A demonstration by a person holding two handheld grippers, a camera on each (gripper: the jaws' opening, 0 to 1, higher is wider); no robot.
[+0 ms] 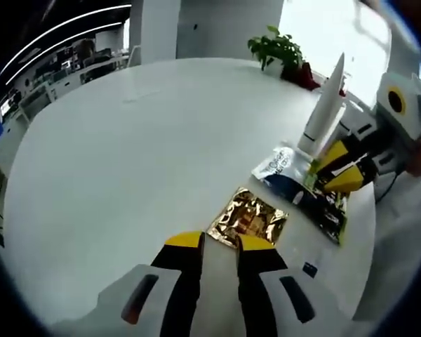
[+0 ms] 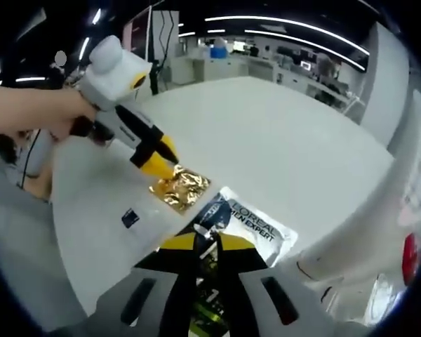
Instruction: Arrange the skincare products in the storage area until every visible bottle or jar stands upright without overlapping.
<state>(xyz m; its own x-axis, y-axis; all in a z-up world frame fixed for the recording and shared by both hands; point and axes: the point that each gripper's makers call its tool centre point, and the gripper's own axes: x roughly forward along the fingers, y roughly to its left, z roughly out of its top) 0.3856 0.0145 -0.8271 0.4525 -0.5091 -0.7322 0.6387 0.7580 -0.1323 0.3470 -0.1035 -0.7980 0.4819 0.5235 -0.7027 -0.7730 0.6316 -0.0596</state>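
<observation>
The white table (image 1: 126, 154) is the largest thing in both views, broad and rounded, with an office of desks and ceiling light strips behind it. At its far edge in the left gripper view stands a potted plant (image 1: 277, 50), well apart from the products. A tall white tube (image 1: 323, 112) stands upright near the right side of that view, just beside the right tool.

Three flat sachets lie close together on the table. The white and blue L'Oréal sachet (image 2: 249, 223) lies flat, its near corner touching the right tool's jaw tips. A dark sachet with green print (image 1: 330, 210) lies next to it; in the right gripper view it sits between that tool's jaws. The crinkled gold sachet (image 1: 247, 219) lies flat just ahead of the left tool. A small dark tag (image 2: 130, 217) lies on the table near the edge.

The left tool (image 1: 221, 242) points down at the table, jaws a narrow gap apart, holding nothing, tips at the gold sachet's near edge. A hand (image 2: 38, 112) holds it from the side. The right tool (image 2: 207, 242) has its jaws drawn nearly together on the dark sachet.
</observation>
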